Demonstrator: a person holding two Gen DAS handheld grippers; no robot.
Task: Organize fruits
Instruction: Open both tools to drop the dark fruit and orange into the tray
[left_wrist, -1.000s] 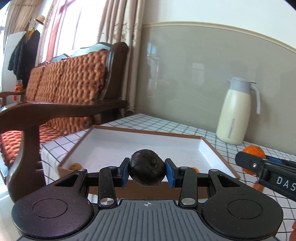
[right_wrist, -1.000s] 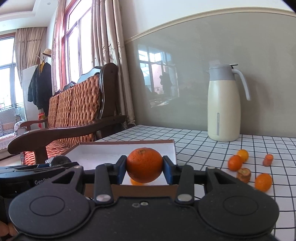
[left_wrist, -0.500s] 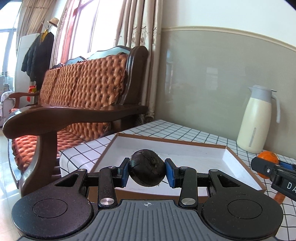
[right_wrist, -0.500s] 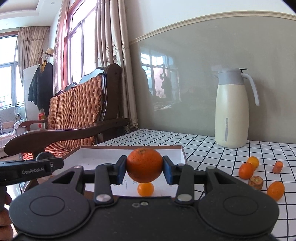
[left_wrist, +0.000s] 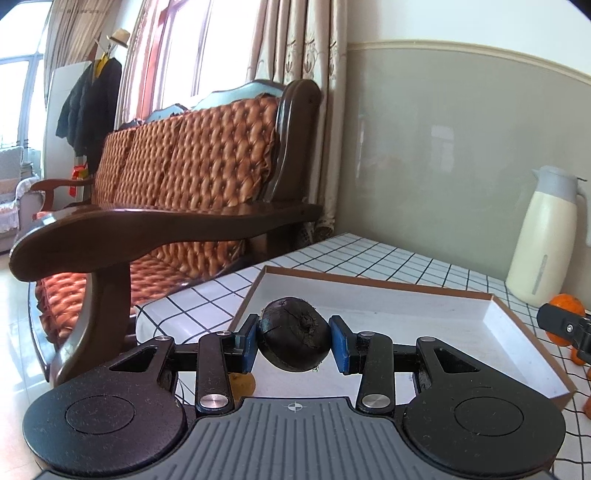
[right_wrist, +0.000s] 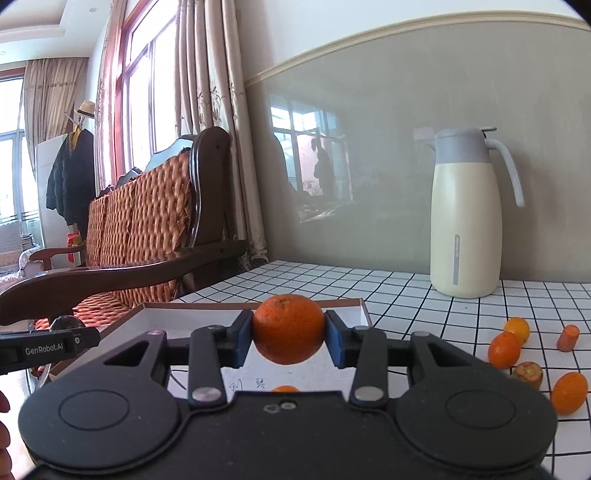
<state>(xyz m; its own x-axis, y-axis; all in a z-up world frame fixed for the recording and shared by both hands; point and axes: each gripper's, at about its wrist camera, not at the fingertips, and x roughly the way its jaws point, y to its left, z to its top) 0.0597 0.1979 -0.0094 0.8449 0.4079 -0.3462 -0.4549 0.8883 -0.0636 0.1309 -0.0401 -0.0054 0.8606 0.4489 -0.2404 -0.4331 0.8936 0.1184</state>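
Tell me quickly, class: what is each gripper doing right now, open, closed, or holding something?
Left gripper: closed on a dark round fruit, above the white tray.
Right gripper: closed on an orange.

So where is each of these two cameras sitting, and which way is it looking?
Left wrist view: sits on the left tool, looking forward past its dark fruit over the white tray to the sofa; no hand shows.
Right wrist view: sits on the right tool, looking past its orange at the checked table and jug; fingertips show at the left edge.
Shared: tray, jug, sofa, and each other's tool.
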